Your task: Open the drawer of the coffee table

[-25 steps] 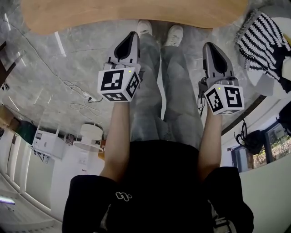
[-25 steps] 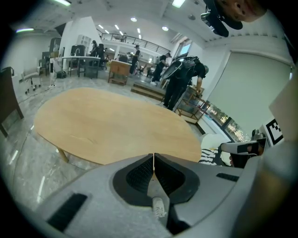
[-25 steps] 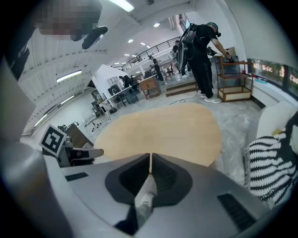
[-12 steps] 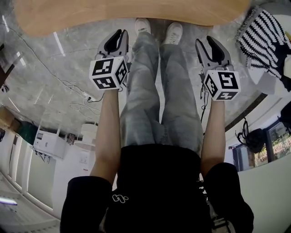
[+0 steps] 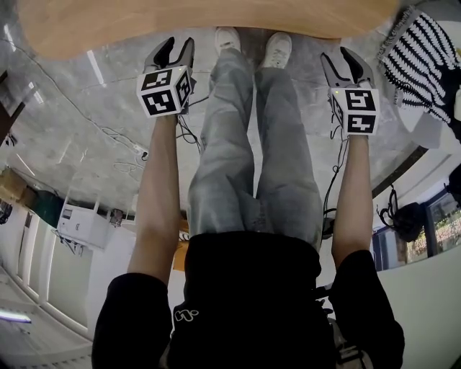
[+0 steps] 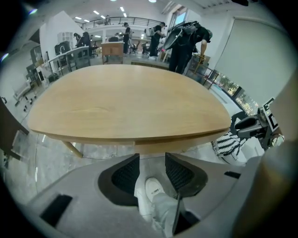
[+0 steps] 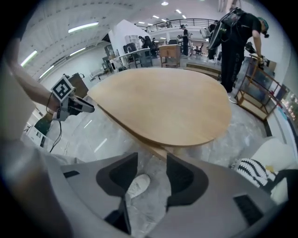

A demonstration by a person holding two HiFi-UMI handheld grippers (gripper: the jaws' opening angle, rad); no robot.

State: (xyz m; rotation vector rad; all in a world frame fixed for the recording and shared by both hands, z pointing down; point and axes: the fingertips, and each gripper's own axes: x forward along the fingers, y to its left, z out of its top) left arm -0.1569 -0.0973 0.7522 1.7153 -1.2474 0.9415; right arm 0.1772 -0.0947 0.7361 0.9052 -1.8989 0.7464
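The coffee table has a rounded light-wood top that fills the top of the head view. Under its near edge sits a short wooden panel; I cannot tell whether it is the drawer front. My left gripper hangs just short of the table edge on the left, pointing steeply down. Its jaws have just been opening, and only floor and a white shoe show between them. My right gripper is level with it on the right; its jaws have just been opening too, and nothing is between them. Neither gripper touches the table.
The person's legs and white shoes stand between the two grippers. A black-and-white striped textile lies at the right. Cables trail over the marble floor at the left. People stand beyond the table's far side.
Both grippers have sunk toward the floor and moved closer to the table's edge. Their jaws, shut a second ago, now stand apart.
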